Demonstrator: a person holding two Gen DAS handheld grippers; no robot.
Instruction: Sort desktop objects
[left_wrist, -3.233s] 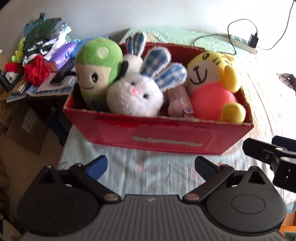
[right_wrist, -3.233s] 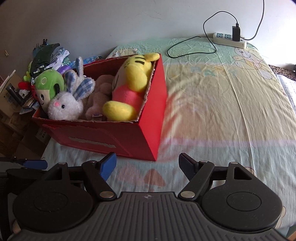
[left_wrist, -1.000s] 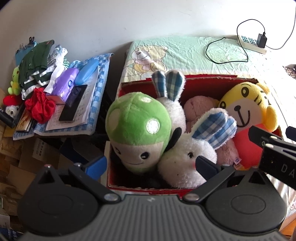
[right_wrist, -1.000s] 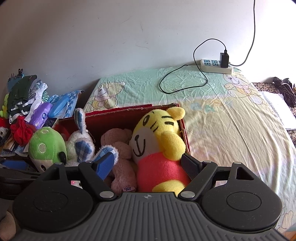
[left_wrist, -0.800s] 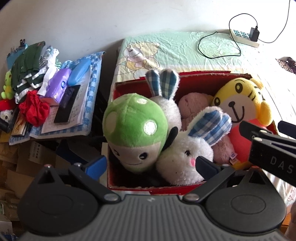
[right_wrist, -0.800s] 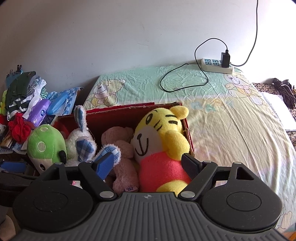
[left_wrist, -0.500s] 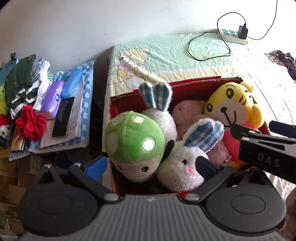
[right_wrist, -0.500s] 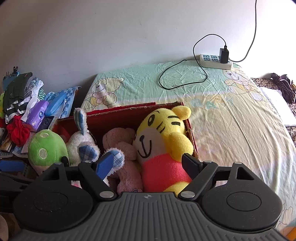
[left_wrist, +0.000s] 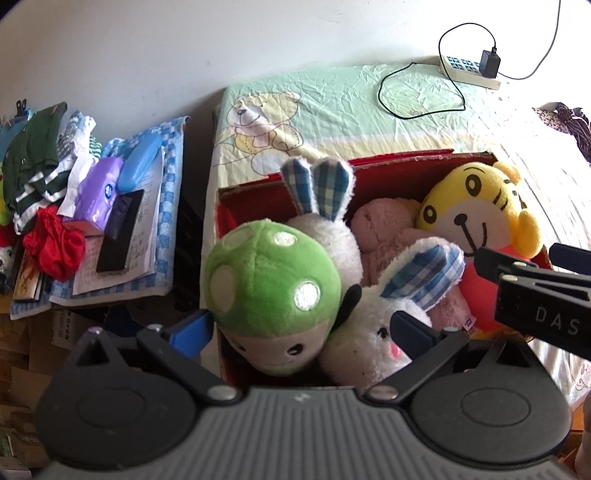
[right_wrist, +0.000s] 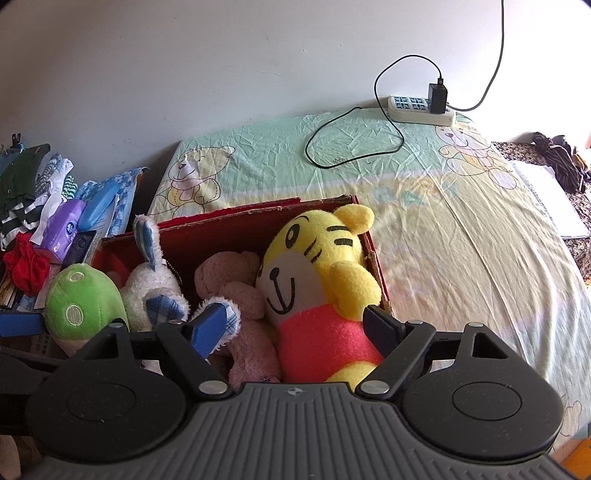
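You have brought both grippers up from in front of the red box (left_wrist: 424, 157) to above it, so the toys now lie under you. Your left gripper (left_wrist: 301, 326) hangs jaws wide and empty over the green mushroom plush (left_wrist: 271, 291); your right gripper (right_wrist: 295, 326), just as wide, over the yellow tiger plush (right_wrist: 317, 273). The bunny (left_wrist: 373, 328) and pink plush (right_wrist: 236, 288) crowd between. At ten o'clock, cluttered clothes (left_wrist: 33, 158) stay clear.
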